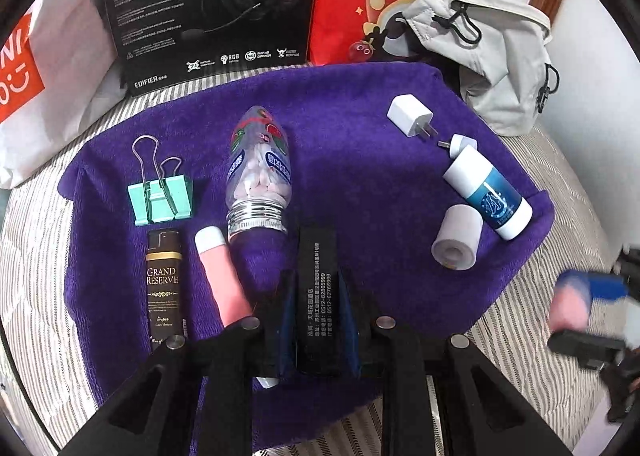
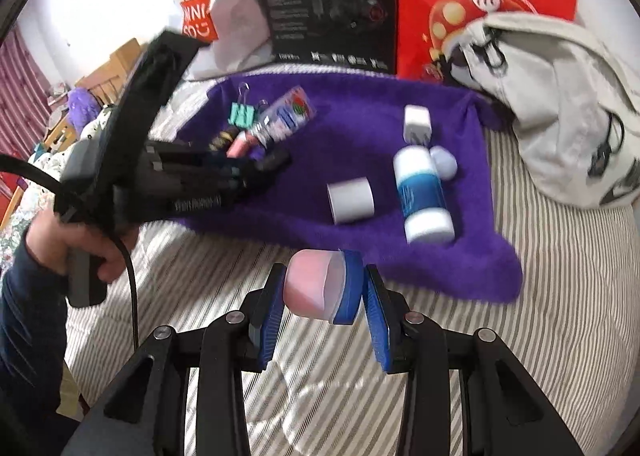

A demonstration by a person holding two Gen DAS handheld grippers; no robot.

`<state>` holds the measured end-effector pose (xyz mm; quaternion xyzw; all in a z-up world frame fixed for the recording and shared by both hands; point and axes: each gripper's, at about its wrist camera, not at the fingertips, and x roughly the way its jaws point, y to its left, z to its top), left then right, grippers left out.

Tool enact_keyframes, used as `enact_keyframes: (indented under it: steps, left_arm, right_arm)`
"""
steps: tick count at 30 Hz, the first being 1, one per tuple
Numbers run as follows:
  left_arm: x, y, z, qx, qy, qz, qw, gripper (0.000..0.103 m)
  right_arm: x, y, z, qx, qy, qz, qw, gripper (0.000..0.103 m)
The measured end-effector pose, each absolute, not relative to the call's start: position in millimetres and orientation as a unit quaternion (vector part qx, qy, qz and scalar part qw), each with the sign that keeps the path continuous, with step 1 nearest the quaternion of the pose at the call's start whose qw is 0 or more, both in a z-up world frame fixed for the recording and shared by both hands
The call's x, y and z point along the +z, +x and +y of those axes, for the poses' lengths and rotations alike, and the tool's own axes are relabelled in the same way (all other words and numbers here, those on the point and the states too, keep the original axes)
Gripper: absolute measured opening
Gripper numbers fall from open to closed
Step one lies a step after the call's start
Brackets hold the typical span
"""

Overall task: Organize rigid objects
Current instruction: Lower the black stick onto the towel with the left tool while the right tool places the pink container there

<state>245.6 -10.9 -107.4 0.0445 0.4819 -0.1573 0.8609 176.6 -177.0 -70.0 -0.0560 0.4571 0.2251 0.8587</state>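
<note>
A: Left wrist view, first: the left tool (image 1: 316,312) is pinching a flat black rectangular box with white print (image 1: 316,296), its long axis running straight away from the camera, over the near edge of the fuzzy purple towel (image 1: 352,127) spread on the striped bed (image 1: 32,256). What does the other side give you?

B: The right wrist view shows the right tool (image 2: 322,296) pressed onto a squat pink jar with a blue cap (image 2: 320,286), lying sideways between the blue ribbed pads (image 2: 378,320), cap toward the right pad. It hangs above the striped bedding, just short of the towel's near edge. I also see a hand (image 2: 68,240) in a dark sleeve gripping the left tool's handle, which your view hides.

A: Mine catches that jar only as a blur at the right edge. Clear here: a mint-green metal binder clip (image 1: 160,195), a black tube with gold lettering (image 1: 164,280), a pink tube with a white cap (image 1: 224,280), and a clear plastic bottle of white tablets (image 1: 258,175) with its threaded neck toward the camera.

B: On the right of the towel I have a white square charger plug (image 2: 417,121), a white-and-blue cylinder bottle (image 2: 422,195) lying lengthwise, and a short white roll (image 2: 351,199) beside it.
</note>
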Motion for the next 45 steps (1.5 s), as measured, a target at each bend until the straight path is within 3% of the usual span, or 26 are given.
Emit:
enact_keyframes:
  steps: [9,13,17,20,30,45]
  left_arm:
    - [-107.3,244.5,4.7,-0.168,0.014,0.487,0.857,0.023]
    - [-104.5,237.9,15.3,-0.153,0.013,0.487,0.860,0.036]
    - [-93.3,225.4,33.7,-0.136,0.004,0.475,0.869,0.042]
    - [-84.1,215.9,46.2,-0.109,0.014,0.468,0.877,0.057]
    - [-59.8,178.5,91.5,-0.059,-0.001,0.449,0.891,0.058]
    - [-72.0,149.9,99.8,-0.058,-0.030,0.460,0.886,0.058]
  right_arm:
    - [-55.1,200.8,-171.9,0.233,-0.062,0.438,0.866,0.038]
    - [-51.4,204.8,-174.1,0.231,-0.064,0.436,0.867,0.038]
    - [-49.6,211.0,-176.0,0.230,-0.061,0.436,0.868,0.038]
    - [-49.7,220.5,-174.4,0.231,-0.057,0.435,0.868,0.038]
    - [-68.3,268.8,-150.4,0.230,-0.056,0.443,0.865,0.038]
    - [-110.0,318.4,-109.3,0.199,-0.095,0.477,0.850,0.038]
